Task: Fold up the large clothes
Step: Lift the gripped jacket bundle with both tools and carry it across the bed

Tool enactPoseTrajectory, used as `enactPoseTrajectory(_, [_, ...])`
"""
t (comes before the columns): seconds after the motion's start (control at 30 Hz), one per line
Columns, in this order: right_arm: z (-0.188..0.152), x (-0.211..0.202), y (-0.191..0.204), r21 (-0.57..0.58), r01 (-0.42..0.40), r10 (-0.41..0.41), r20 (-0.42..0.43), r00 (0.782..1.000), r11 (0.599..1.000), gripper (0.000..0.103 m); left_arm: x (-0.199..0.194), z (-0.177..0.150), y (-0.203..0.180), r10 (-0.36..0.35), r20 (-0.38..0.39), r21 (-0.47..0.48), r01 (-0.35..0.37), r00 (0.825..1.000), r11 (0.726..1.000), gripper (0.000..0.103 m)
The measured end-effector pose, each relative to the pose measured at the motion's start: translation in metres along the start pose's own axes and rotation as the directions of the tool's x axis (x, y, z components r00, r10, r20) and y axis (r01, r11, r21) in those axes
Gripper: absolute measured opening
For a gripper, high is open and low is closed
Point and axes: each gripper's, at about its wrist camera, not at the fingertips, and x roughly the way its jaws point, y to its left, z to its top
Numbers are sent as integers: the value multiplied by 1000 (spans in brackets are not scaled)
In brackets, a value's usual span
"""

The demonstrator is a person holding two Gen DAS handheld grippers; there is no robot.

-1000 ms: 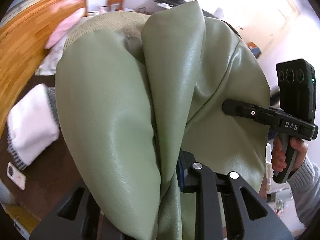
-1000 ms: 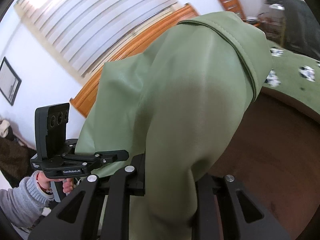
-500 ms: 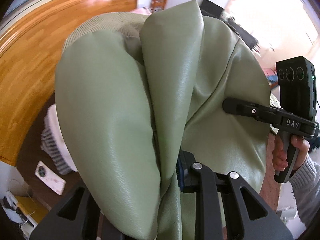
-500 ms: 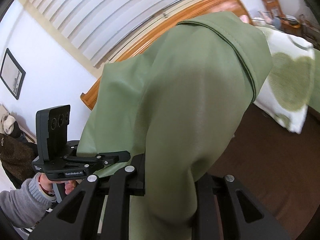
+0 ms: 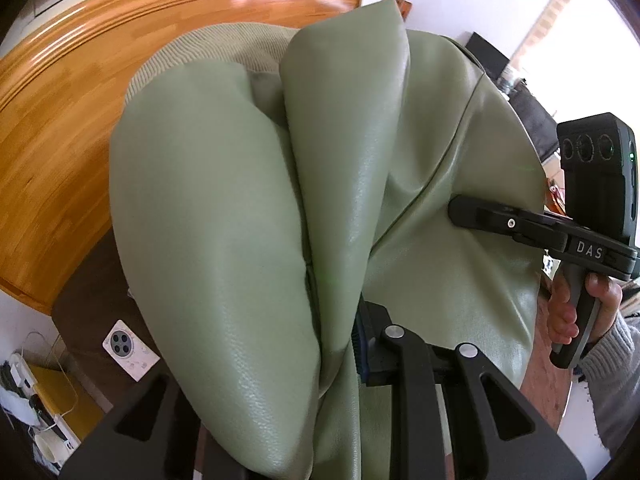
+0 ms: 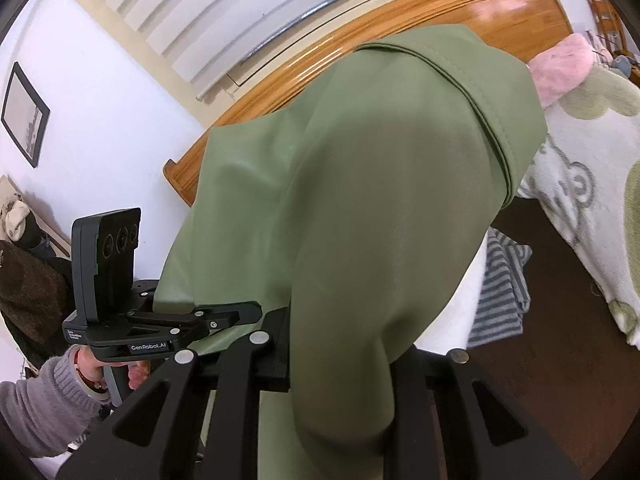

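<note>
Left wrist view shows the green jacket (image 5: 248, 240) held aloft, both the left gripper (image 5: 336, 344) and right gripper (image 5: 456, 208) clamping it; they should lower evenly, keeping edges aligned.

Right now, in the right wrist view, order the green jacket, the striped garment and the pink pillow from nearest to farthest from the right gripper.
1. green jacket: clamped in the right gripper, draped over it.
2. striped garment: just right of the jacket, on the dark surface.
3. pink pillow: far upper right, by the wooden headboard.
</note>
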Motion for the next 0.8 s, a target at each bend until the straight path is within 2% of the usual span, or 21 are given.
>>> enactPoseTrajectory(0.37, [18,68,-36,9,-13,13,-37,999,1000,19,46,24,42,16,-23,-42,-17,1000,999,25])
enactPoseTrajectory(0.63, [9,149,-95,69,-30,35,-78,996,997,19,119,32,90,38,-91,-72,-45,995,996,25])
enactPoseTrajectory(0.8, [-2,196,-131,94,-19,32,-137,990,995,19,168,32,113,45,-148,-72,-56,988,996,25])
